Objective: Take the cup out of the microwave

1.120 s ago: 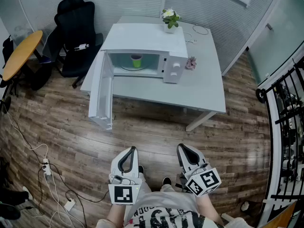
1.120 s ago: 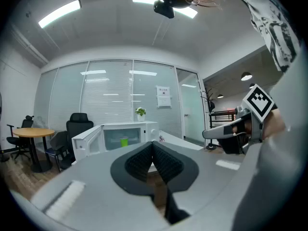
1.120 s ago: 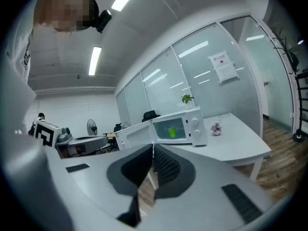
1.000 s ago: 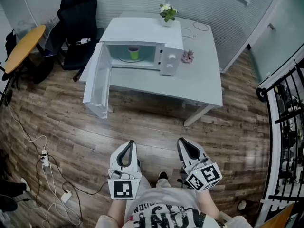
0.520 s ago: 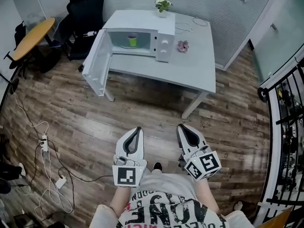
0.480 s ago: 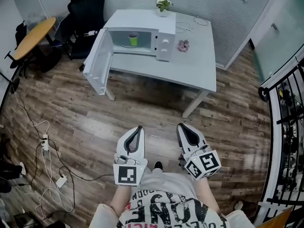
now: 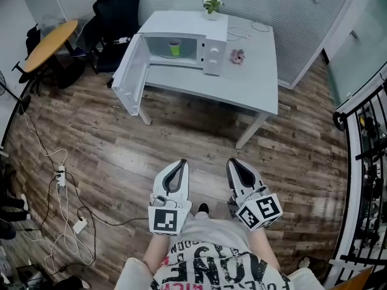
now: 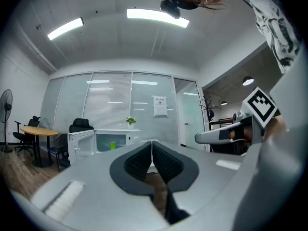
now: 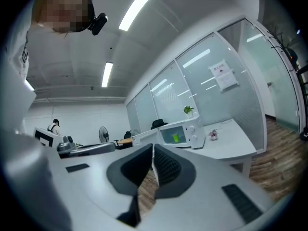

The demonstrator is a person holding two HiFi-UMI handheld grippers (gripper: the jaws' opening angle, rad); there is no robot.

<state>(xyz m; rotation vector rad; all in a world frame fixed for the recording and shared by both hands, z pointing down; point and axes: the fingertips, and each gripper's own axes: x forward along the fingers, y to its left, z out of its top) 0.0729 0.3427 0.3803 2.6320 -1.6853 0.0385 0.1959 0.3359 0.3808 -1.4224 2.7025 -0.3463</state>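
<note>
**Head view.** The small green cup (image 7: 175,48) stands inside the white microwave (image 7: 181,24). Its white door (image 7: 133,77) is swung wide to the left, and the oven sits on the pale grey tabletop (image 7: 248,88). The person stands well apart from it on the wood-plank floor (image 7: 181,132). The left gripper (image 7: 179,164) and right gripper (image 7: 236,163) are held low before the body, both with jaws pressed together on nothing. As I judge it, only the door-opening is done. The walk up, the reach in, the grasp and the lift out all remain.

The floor between the person and the tabletop lies open. The door juts past the tabletop's left edge, so the straightest way in seems to be from the front. White cables (image 7: 66,222) trail on the floor at the left, and a black office chair (image 7: 115,17) stands near the door. A black railing (image 7: 363,162) closes the right side.

**Left gripper view.** The dark ribbed jaws meet along their length and hold nothing. Far ahead, the microwave shows its lit cavity with the cup inside, and the door stands out to its left.

**Right gripper view.** These jaws are also closed and empty. The microwave and cup are well off, a little right of the jaw line, with bare tabletop to the oven's right.
</note>
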